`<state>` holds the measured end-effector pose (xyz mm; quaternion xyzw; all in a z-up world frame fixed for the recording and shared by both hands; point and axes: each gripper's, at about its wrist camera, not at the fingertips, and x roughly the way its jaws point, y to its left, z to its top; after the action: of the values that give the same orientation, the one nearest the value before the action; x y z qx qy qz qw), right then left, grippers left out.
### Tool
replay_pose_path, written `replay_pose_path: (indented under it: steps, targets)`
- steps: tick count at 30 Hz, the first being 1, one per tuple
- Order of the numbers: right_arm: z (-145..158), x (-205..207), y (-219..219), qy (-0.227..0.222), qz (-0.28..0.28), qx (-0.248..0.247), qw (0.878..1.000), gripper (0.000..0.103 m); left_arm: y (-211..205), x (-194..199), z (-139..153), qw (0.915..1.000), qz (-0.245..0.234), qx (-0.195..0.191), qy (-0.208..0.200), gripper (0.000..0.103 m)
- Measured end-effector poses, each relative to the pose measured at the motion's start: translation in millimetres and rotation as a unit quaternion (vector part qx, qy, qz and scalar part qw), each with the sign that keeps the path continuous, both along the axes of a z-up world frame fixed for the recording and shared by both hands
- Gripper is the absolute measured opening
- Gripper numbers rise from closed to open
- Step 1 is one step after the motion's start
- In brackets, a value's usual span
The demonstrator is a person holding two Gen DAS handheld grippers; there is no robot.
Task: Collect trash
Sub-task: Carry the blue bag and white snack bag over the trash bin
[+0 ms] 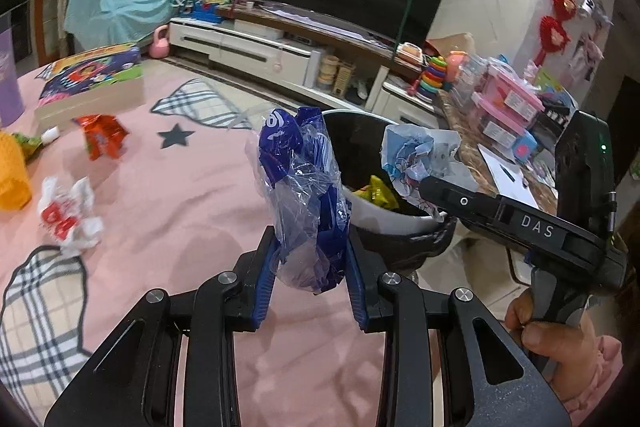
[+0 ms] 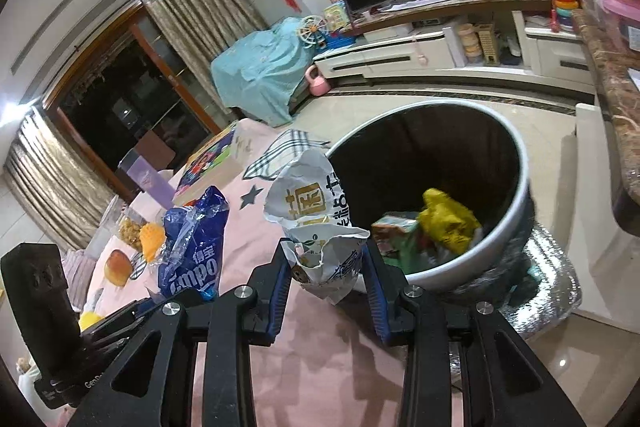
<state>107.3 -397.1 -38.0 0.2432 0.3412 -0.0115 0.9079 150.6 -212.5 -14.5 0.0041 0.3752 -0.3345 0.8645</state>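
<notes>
Pink tabletop with grey star and plaid patterns

On it lie a crumpled red-and-white wrapper, an orange wrapper, a colourful flat box, a purple container and a yellow thing at the left edge.

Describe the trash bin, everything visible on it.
The trash bin is round, with a white outer wall and rim and a dark inside, open-topped with no lid in view. A dark crinkled plastic bag is bunched around its outside below the rim. It stands upright on the tiled floor beside the pink-covered table. Inside lie a yellow wrapper and a greenish packet; it is far from full. Neither gripper touches it.
</notes>
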Motion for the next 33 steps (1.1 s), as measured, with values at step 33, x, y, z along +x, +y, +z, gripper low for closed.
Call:
replay_pose_path:
  steps: [33]
  targets:
    - [-7.2, 17.0, -62.5, 0.031, -0.033, -0.006, 0.999, 0.035, -92.1, 31.9, -0.2, 0.9975, -0.055, 0.044, 0.001, 0.03]
